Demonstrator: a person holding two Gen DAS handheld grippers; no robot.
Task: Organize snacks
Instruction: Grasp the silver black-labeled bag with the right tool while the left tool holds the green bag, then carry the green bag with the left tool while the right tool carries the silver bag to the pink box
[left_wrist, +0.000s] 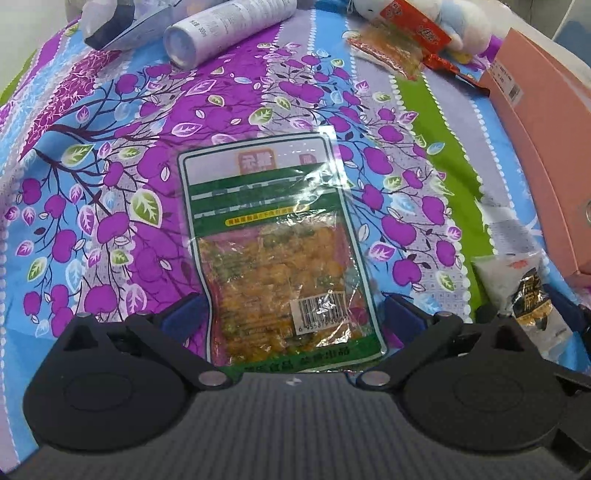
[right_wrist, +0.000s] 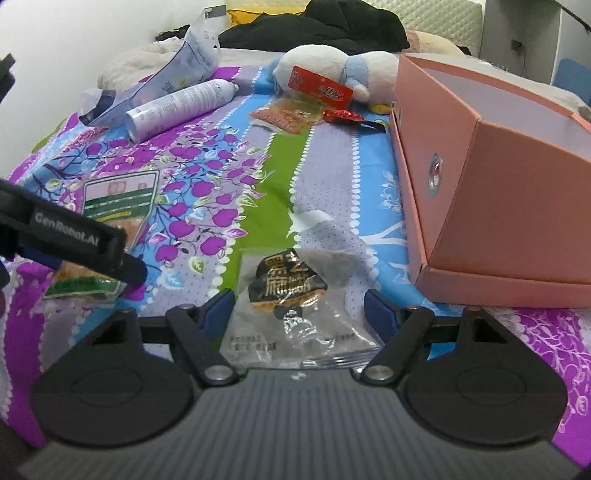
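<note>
A green-bordered packet of yellow snack (left_wrist: 273, 240) lies flat on the patterned bedsheet. My left gripper (left_wrist: 291, 314) stands open over its near end, one blue finger on each side of it. In the right wrist view the same packet (right_wrist: 114, 199) shows at the left, under the left gripper's finger (right_wrist: 133, 271). A clear packet with a black and gold label (right_wrist: 288, 284) lies between the fingers of my right gripper (right_wrist: 299, 308), which is open; its pads do not visibly press the packet. This packet (left_wrist: 528, 295) also shows at the right of the left wrist view.
An open pink cardboard box (right_wrist: 498, 184) stands to the right. At the far end lie a red snack packet (right_wrist: 319, 88), an orange clear packet (right_wrist: 291, 114), a white spray can (right_wrist: 177, 107), a blue-white pouch (right_wrist: 192, 55) and a plush toy (right_wrist: 325, 62).
</note>
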